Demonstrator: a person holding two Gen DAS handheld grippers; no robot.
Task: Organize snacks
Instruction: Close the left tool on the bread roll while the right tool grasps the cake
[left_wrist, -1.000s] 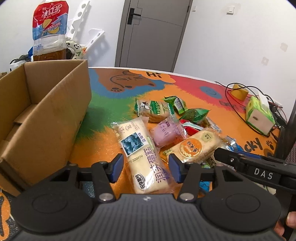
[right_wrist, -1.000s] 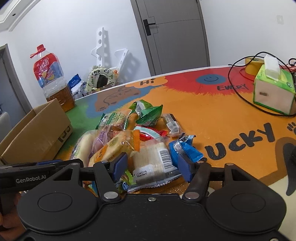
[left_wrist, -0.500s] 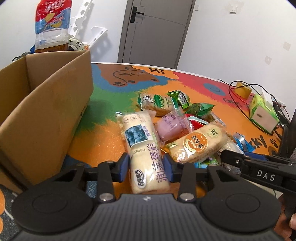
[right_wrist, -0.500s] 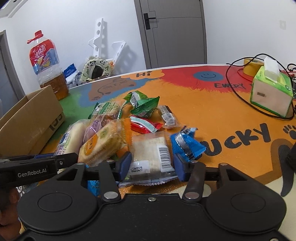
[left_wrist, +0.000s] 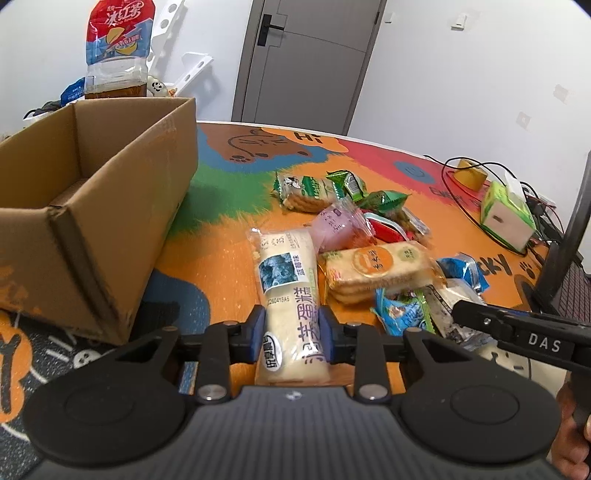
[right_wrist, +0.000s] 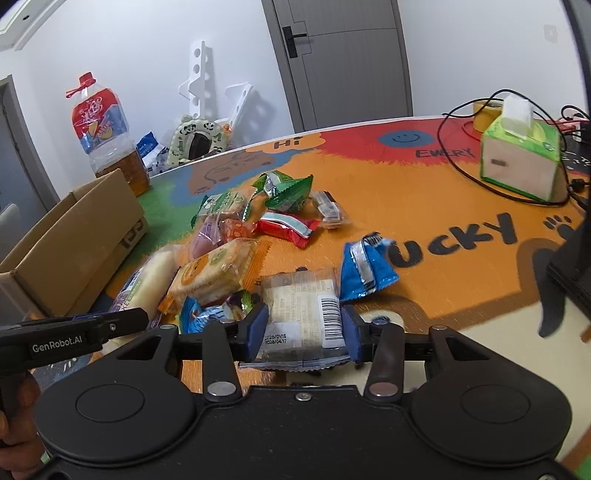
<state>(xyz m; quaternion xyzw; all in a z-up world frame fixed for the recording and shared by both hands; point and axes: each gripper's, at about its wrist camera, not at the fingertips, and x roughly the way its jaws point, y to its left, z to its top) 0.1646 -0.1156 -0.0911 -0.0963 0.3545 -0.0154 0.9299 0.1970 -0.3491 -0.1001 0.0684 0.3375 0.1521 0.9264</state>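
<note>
Left gripper: jaws just closing, blue pads now pressed on both sides of long white cake pack. Right gripper: jaws likewise closing, clamped on clear sandwich pack. Both packs lying on orange mat. Beyond, at 12 o'clock: loose snack pile. At 10 o'clock: open carton. At 2 o'clock, well apart: tissue box.

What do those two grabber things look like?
Each hand-held gripper, left and right, is matte black plastic with two round discs, silver screws and blue pads. White lettering marks their sides: "GenRobot.AI" on the left, "DAS" on the right.
</note>
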